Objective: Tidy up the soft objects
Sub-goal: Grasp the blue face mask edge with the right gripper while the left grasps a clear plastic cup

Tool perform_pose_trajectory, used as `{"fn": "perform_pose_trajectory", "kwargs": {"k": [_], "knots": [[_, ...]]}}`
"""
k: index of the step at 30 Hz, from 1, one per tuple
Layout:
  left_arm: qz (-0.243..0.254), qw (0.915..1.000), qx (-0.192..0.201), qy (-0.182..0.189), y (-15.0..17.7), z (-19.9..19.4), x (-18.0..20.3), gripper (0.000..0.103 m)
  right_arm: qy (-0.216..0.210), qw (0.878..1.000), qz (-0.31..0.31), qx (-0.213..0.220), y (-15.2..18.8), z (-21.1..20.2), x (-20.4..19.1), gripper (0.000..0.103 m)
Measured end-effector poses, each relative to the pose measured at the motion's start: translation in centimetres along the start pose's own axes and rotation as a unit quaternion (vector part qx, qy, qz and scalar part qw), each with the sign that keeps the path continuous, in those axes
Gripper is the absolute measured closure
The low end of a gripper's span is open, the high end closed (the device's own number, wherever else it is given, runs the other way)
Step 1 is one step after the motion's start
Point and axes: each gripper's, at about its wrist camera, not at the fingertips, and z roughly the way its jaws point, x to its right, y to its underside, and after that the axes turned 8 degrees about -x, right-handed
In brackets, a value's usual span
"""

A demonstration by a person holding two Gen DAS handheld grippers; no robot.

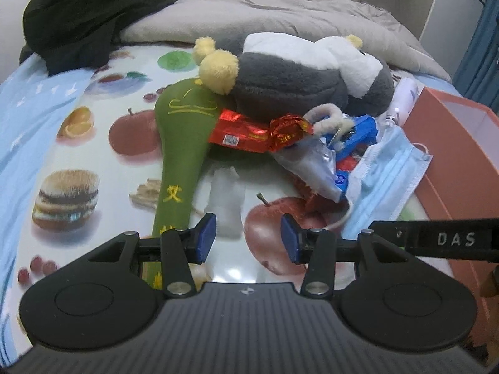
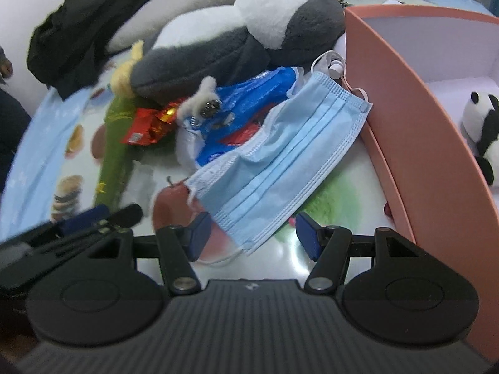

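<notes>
Bed sheet [image 1: 93, 143], printed with fruit and burgers: underneath everything, directly below both grippers.

Pink box [image 2: 402, 118]: to the right of the right gripper, open top, a small panda toy [image 2: 482, 131] already inside. Probable destination for the soft items.

Grey-and-white plush bird [image 1: 312, 84]: far ahead of both grippers, lying on its side across the back of the pile, resting on the wrappers.

Green padded mallet [image 1: 184, 143]: ahead and left of the left gripper, long axis running away from it, head under the plush bird.

Blue face mask [image 2: 280, 162]: just ahead of the right gripper, near corner lying between its two pads. Long axis diagonal, from near-left to far-right, far end against the wall of the pink box. From the left gripper, off to the right and further away.

Red foil wrapper [image 1: 246, 134] and blue snack bag [image 2: 249, 103]: mid-pile, between mask and plush bird. Small fuzzy keychain [image 2: 202, 99] on top of the blue snack bag, metal bell apparently attached; too blurred to confirm.

Left gripper [image 1: 246, 240]: pads spread, nothing between them, only bed sheet below.

Right gripper [image 2: 254, 233]: pads spread, not pressing on anything; mask corner in the gap but not pinched.

Deciding relation: mask nearer the right gripper, dead ahead. Short advance and closure likely sufficient for a pinch on the near corner. Short carry rightward over the box wall thereafter.
</notes>
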Motion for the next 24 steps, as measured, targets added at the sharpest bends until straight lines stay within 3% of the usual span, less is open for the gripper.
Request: {"fn": "perform_pose_trajectory", "kwargs": {"k": [10, 12, 14, 15, 18, 19, 24], "knots": [[0.052, 0.998, -0.011, -0.034, -1.6, 2.8, 0.8, 0.051, 0.022, 0.998, -0.047, -0.024, -0.3, 3.2, -0.3, 0.046], [0.051, 0.9978, -0.022, -0.035, -1.7, 3.6, 0.7, 0.051, 0.024, 0.997, -0.063, -0.025, -0.2, 3.3, -0.6, 0.054], [0.052, 0.9973, -0.022, -0.046, -1.7, 4.1, 0.7, 0.052, 0.034, 0.996, -0.076, -0.025, -0.2, 3.4, -1.0, 0.076], [0.053, 0.9972, -0.023, -0.048, -1.8, 4.2, 0.7, 0.052, 0.034, 0.996, -0.08, -0.026, -0.2, 3.4, -1.0, 0.08], [0.048, 0.9967, -0.026, -0.06, -1.9, 4.7, 0.4, 0.07, 0.038, 0.996, -0.08, -0.03, -0.4, 3.3, -1.0, 0.096], [0.047, 0.9966, -0.024, -0.063, -1.9, 4.6, 0.3, 0.075, 0.037, 0.996, -0.08, -0.032, -0.5, 3.2, -0.9, 0.1], [0.03, 0.9977, -0.02, -0.058, -1.8, 3.9, -0.4, 0.08, 0.031, 0.996, -0.083, -0.033, 0.3, 2.3, -0.8, 0.099]]}}
